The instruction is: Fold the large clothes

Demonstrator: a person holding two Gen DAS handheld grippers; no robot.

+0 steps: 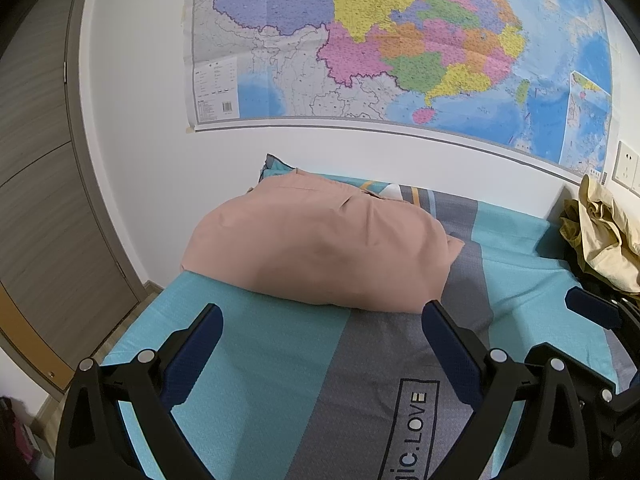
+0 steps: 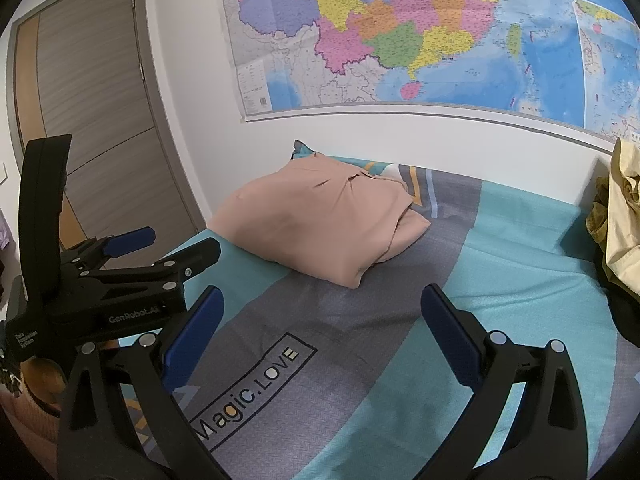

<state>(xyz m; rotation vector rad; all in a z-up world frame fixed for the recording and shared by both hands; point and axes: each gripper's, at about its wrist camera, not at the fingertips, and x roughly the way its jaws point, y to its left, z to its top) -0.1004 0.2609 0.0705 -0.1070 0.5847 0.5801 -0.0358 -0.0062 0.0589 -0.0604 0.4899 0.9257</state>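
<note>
So the pink garment [image 1: 320, 248] is sitting folded into a puffy bundle in the middle of the left wrist view, on the bed [image 1: 248, 360] and up near the white wall [image 1: 160, 152]; in the right wrist view it's center-left, same spot [image 2: 320, 224]. Left gripper [image 1: 322, 326] has its jaws spread wide apart with nothing between them, hovering over the teal and grey striped sheet just short of the bundle's near edge. Right gripper [image 2: 322, 308] is the same deal, jaws wide apart and holding nothing, over the grey stripe with the "Magic.LOVE" print [image 2: 250, 390]. From the right wrist view you can see the left gripper at the left edge of the frame, beside the bundle's near-left corner. Other stuff around: a big colourful map [image 1: 400, 48] fills the upper part of both views, a grey wooden door [image 2: 100, 120] is at the upper left, and a crumpled pile of yellowish clothes [image 1: 608, 240] sits at the right edge with a wall socket [image 1: 626, 166] just above it.
</note>
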